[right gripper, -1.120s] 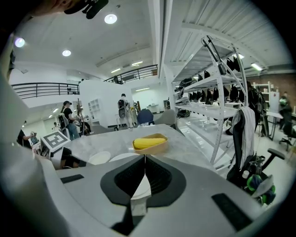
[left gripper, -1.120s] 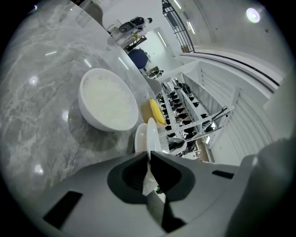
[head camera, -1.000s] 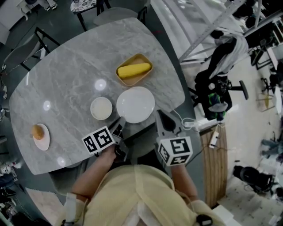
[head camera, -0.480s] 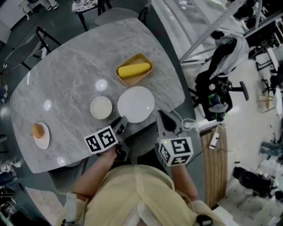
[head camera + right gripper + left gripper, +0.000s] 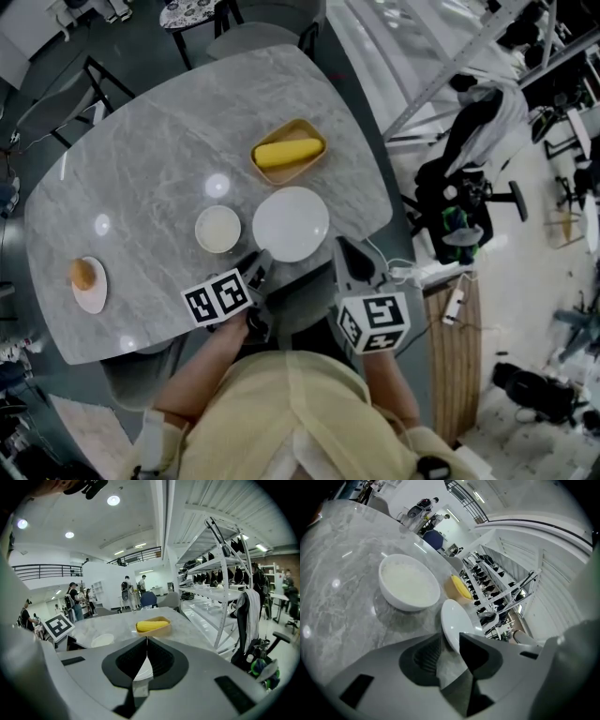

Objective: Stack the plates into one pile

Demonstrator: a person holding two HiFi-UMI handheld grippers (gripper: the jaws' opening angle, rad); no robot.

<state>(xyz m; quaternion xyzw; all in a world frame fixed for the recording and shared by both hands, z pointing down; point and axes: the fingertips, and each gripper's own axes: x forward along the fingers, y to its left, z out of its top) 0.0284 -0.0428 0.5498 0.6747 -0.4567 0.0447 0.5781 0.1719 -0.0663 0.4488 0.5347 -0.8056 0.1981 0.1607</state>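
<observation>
The large white plate (image 5: 291,223) lies at the middle of the head view, near the lower edge of the desk (image 5: 150,159), with a smaller white dish (image 5: 217,229) just left of it and a yellow tray (image 5: 288,150) above. The left gripper (image 5: 450,641) has just been opening its jaws; they stand apart, the plate's near rim in the gap, unclamped. The right gripper (image 5: 146,641), lower right of the plate, has its jaws closed together on nothing

The table (image 5: 150,169) is grey veined stone, polished enough to mirror the lamps. The large plate (image 5: 291,223) and small bowl (image 5: 217,229) look like smooth, glossy white ceramic. The tan dish (image 5: 288,150) is duller, wood-like. The left gripper (image 5: 450,638) is matt grey plastic with ribbed black pads (image 5: 425,656).
</observation>
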